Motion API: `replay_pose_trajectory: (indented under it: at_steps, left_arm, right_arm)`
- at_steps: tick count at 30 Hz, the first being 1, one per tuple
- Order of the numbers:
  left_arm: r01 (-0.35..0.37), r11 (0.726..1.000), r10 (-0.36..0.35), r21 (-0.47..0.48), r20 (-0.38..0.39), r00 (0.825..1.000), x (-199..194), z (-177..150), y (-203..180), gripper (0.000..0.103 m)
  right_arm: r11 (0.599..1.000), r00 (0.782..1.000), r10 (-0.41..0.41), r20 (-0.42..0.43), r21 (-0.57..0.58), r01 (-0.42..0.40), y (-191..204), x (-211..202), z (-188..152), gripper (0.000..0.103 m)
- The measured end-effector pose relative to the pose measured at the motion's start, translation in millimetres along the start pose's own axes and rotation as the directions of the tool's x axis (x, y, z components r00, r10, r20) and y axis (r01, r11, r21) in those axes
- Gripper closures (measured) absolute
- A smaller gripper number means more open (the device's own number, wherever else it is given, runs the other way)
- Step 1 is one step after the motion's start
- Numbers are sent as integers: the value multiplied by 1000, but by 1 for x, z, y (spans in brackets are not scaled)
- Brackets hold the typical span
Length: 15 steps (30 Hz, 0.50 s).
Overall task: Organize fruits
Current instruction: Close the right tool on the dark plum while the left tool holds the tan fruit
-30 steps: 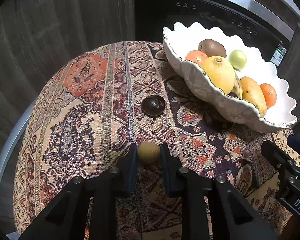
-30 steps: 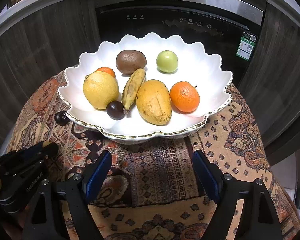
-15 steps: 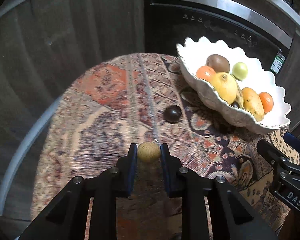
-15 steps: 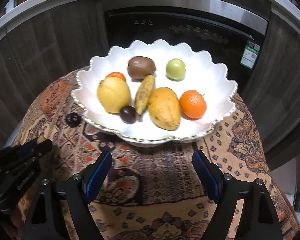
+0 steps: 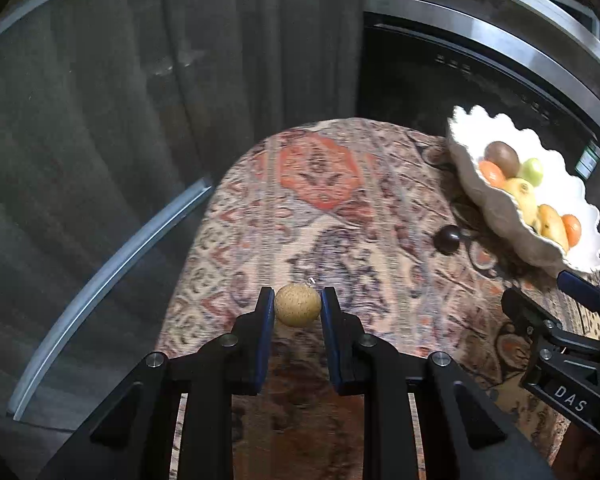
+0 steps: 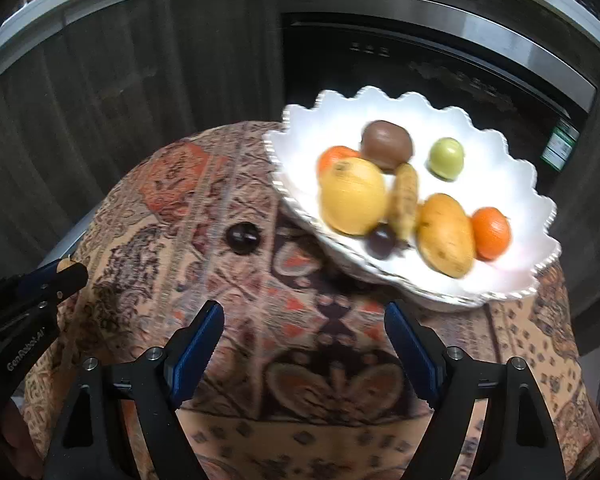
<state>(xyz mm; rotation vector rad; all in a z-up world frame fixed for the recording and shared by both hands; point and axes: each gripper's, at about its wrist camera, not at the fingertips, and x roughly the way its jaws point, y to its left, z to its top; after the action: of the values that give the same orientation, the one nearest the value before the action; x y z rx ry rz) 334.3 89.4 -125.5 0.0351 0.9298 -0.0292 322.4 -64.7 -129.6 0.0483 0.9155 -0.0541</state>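
My left gripper (image 5: 297, 307) is shut on a small tan round fruit (image 5: 297, 305) and holds it above the patterned tablecloth (image 5: 320, 208). It also shows at the left edge of the right wrist view (image 6: 66, 270). A white scalloped bowl (image 6: 516, 184) holds a yellow citrus (image 6: 352, 196), a kiwi (image 6: 386, 144), a green fruit (image 6: 446, 158), a small banana, a mango, two oranges and a dark plum. Another dark plum (image 6: 242, 237) lies on the cloth left of the bowl, also seen in the left wrist view (image 5: 447, 239). My right gripper (image 6: 304, 328) is open and empty, in front of the bowl.
The round table stands against dark wood cabinet fronts (image 5: 100, 100) and a black appliance with a steel trim (image 6: 420, 52). The bowl (image 5: 496, 216) sits near the table's far right side. The table edge drops off at the left (image 5: 188, 248).
My left gripper has lifted the tan fruit off the cloth and drawn back, so the table looks farther away. My right gripper has shifted left and back; the bowl now sits to the right.
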Motion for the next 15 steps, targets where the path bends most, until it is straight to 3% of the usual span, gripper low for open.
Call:
replay_pose_trajectory:
  at_steps: [8,15]
  left_arm:
    - [-14,998,13,-65,-17,1000,16,6,34,79]
    - [-6,996,4,-83,-20,1000,29,18,43,79]
  right_arm:
    - [999,1000,6,-14,-35,-7,32,29,15,23]
    - [998,999,39,-30,-39,-40,48,54,30,40]
